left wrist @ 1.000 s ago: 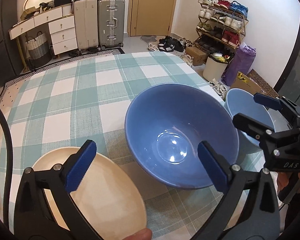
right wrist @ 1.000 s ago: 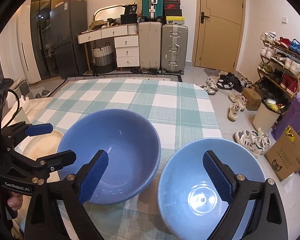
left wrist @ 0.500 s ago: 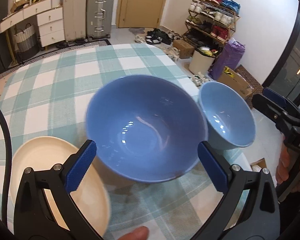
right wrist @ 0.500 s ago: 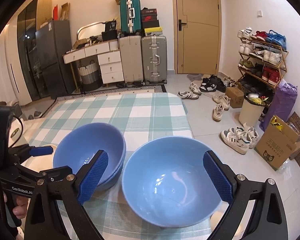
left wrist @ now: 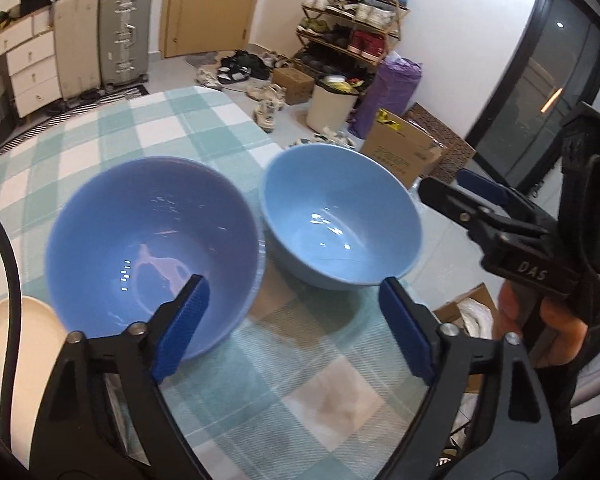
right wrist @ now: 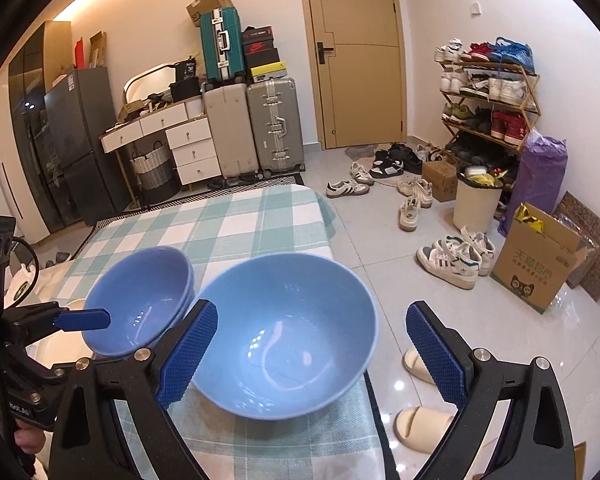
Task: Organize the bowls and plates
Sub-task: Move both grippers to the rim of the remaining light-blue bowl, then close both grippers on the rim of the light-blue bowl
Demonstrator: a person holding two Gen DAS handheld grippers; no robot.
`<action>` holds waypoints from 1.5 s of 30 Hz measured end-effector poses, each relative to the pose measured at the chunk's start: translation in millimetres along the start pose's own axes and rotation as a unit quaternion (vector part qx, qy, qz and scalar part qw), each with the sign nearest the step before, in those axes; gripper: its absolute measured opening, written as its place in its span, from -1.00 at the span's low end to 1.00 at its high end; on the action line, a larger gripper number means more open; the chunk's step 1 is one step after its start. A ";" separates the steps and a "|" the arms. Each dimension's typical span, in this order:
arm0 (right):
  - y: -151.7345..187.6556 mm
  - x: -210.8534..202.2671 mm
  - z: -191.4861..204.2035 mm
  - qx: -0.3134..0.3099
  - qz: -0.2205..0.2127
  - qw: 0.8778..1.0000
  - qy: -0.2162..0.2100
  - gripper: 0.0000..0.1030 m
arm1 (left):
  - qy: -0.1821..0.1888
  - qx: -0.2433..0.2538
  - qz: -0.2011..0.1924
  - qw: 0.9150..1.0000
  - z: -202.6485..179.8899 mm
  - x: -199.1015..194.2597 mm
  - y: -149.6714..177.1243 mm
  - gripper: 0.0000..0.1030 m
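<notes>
Left gripper (left wrist: 296, 320) has just been narrowing, jaws apart, nothing between. Right gripper (right wrist: 312, 352) gapes, empty, over the light bowl (right wrist: 284, 332).

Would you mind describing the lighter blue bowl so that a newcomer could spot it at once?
Start at the table with the green-and-white checked tablecloth. Two blue bowls sit side by side at its near end, almost touching. The lighter blue bowl is the one nearest the table edge on the shoe rack side; its neighbour, the darker blue bowl, looks more violet.

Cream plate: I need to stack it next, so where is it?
In the left wrist view the cream plate lies lower left on the table, beside the darker blue bowl.
</notes>
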State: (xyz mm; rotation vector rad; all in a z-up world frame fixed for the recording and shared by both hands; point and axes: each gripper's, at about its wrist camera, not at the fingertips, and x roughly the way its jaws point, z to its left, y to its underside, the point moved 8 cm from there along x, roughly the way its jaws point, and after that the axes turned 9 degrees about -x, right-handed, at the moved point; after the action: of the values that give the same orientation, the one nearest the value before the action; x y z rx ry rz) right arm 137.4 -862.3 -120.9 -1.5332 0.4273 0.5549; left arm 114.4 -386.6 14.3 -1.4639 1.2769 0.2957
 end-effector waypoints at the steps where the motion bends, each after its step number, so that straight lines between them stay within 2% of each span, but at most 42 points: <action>1: 2.3 0.2 -2.1 0.003 0.001 1.000 0.000 0.89 | 0.005 0.001 0.008 1.000 -5.5 3.2 2.2 0.41; 3: 6.0 -0.4 -5.7 0.007 0.003 1.000 0.002 0.89 | 0.018 0.007 0.023 1.000 -16.1 9.1 6.5 0.23; 5: 9.0 -1.5 -9.4 0.011 0.003 1.000 0.005 0.87 | 0.027 0.014 0.031 0.999 -26.2 13.1 9.4 0.16; 8: 10.8 -0.4 -12.3 0.014 0.006 1.000 0.005 0.73 | 0.027 0.017 0.038 0.999 -35.2 21.5 10.8 0.14; 11: 13.8 6.1 -16.6 0.018 0.015 1.000 0.005 0.54 | 0.020 -0.004 0.045 0.999 -36.3 28.1 10.8 0.14; 13: 14.8 13.2 -17.6 0.022 0.023 0.999 0.001 0.36 | 0.016 -0.018 0.049 0.998 -35.6 32.4 10.7 0.13; 17: 21.8 28.6 -27.3 0.036 0.045 0.998 0.000 0.32 | 0.010 -0.032 0.048 0.998 -35.0 37.3 9.4 0.13; 24: 30.1 50.9 -34.6 0.045 0.063 0.997 -0.013 0.09 | -0.007 -0.043 0.049 0.998 -25.9 49.0 4.8 0.13; 35: 33.8 74.2 -34.1 0.059 0.073 0.995 -0.026 -0.16 | -0.014 -0.035 0.055 0.998 -24.2 67.7 -5.0 0.13; 36: 33.5 75.4 -33.6 0.058 0.074 0.995 -0.025 -0.24 | -0.014 -0.035 0.057 0.998 -24.0 69.5 -5.4 0.13; 43: 33.7 76.9 -31.7 0.051 0.077 0.996 -0.019 -0.50 | -0.014 -0.029 0.056 0.998 -23.1 74.7 -6.6 0.00; 45: 34.5 76.2 -32.2 0.047 0.077 0.996 -0.014 -0.50 | -0.020 -0.024 0.055 0.998 -21.0 76.9 -6.1 -0.12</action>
State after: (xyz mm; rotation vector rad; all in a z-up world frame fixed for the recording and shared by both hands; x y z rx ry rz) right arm 181.4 -890.6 -193.6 -1.4080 0.5451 0.6659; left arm 139.6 -446.0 -33.1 -1.4237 1.3284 0.4303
